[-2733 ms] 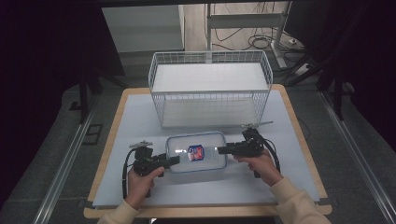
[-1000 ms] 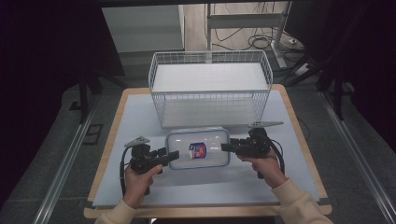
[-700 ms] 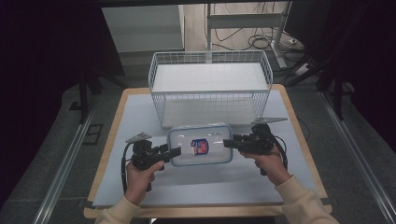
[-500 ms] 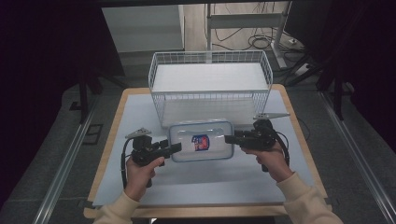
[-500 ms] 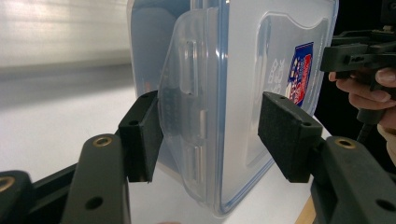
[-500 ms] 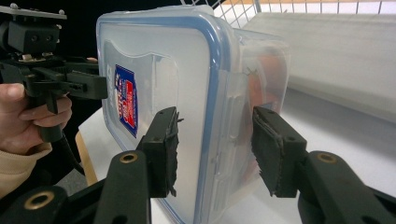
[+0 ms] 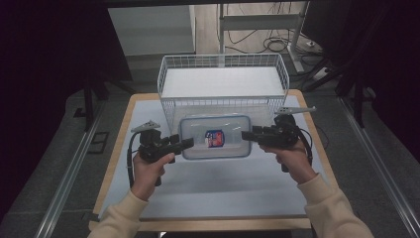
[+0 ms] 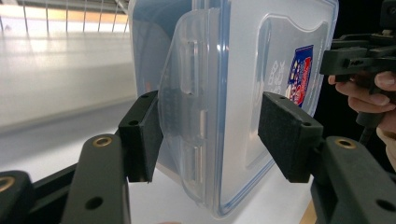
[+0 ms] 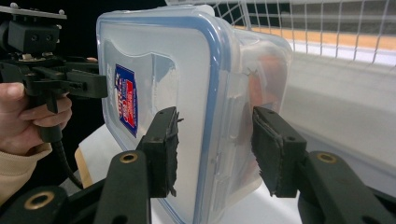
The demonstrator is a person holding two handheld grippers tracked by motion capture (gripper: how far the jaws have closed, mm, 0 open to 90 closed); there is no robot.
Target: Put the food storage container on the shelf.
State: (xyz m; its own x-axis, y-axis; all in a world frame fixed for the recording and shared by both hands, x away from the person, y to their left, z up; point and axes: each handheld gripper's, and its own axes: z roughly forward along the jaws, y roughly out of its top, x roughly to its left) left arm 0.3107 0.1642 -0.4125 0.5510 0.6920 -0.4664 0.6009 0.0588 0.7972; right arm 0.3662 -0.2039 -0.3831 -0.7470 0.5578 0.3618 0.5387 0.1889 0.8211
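You are carrying the clear plastic container (image 7: pixel 214 137) with both tongs, one on each short end, lifted clear of the table (image 7: pixel 213 193) and hanging just in front of the white wire basket (image 7: pixel 223 84) that stands at the table's far edge. The left tongs (image 7: pixel 188 143) are clamped on the container's left end over its side latch, and the right tongs (image 7: pixel 246 135) are clamped on its right end, pads pressing the lid and the wall. You are best off raising both hands evenly so the blue-rimmed lid stays level, and clearing the basket's near rim before going forward; a tilt may let one end slip from the pads. Compared with the earliest frame, the container is sitting higher and nearer the basket, off the table's near middle, and both your hands have come up with it, the grips unchanged
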